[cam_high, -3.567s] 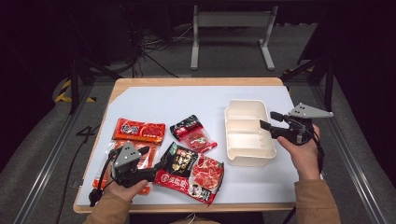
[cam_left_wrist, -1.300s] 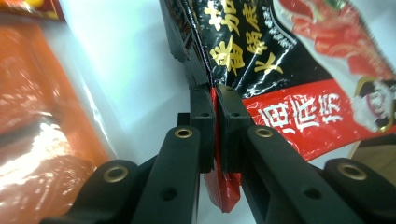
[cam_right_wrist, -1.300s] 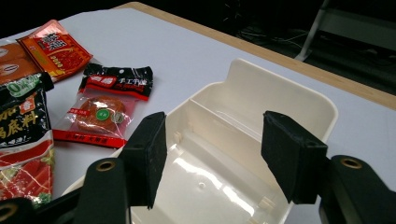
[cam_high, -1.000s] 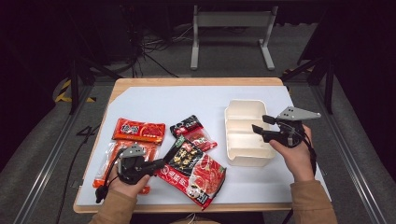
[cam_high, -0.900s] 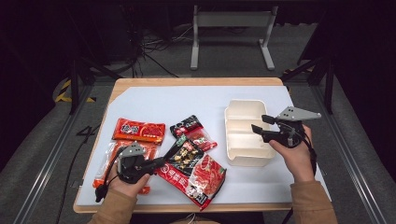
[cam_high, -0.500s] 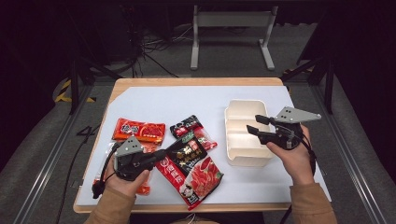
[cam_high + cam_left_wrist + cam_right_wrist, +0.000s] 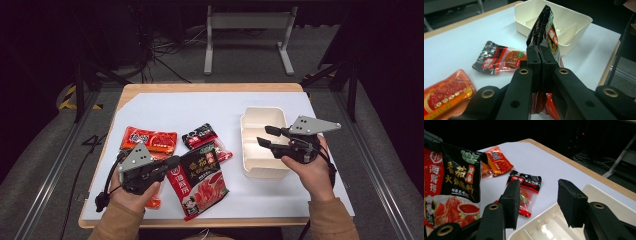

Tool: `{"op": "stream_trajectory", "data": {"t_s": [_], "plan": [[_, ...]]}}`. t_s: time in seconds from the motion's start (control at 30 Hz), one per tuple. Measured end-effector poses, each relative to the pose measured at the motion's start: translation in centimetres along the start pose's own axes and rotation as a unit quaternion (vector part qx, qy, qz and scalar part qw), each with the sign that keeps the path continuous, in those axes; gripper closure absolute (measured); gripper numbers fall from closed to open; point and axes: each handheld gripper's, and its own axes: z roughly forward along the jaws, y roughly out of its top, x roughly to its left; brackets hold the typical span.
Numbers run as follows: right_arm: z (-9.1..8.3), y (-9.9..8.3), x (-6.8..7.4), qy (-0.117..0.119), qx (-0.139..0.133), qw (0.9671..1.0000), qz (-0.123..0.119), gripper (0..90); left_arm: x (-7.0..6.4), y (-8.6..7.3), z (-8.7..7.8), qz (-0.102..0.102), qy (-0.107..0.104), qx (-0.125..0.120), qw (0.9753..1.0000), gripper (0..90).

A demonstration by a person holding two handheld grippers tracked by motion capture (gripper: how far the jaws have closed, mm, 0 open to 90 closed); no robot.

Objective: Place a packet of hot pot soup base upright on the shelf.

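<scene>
One tomato packet [image 7: 197, 181] – upright, edge-gripped

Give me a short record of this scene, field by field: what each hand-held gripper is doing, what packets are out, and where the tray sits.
left hand-held gripper: shut on the black tomato sauce packet, gripping its edge
right hand-held gripper: open, holding nothing, above the near rim of the cream tray
cream tray: divided into compartments, nothing visible inside it
other packets on the table: small black-and-red packet; orange-red packet; another orange packet partly under the left hand
surface: white sheet on a wooden table
</scene>
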Motion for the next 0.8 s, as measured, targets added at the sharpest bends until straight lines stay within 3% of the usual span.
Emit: {"op": "stream_trajectory", "data": {"t_s": [0.63,0.8], "plan": [[2.7,1.2,3.2,0.065,0.007,0.9976,-0.022,49.4,-1.2,2.7,-1.1,0.055,-0.008,-0.026,0.9981,89.1],[3.3,1.4,4.0,0.085,0.006,0.9959,-0.029,45.4,-1.9,3.5,-0.9,0.072,-0.023,-0.031,0.9967,89.2]]}}
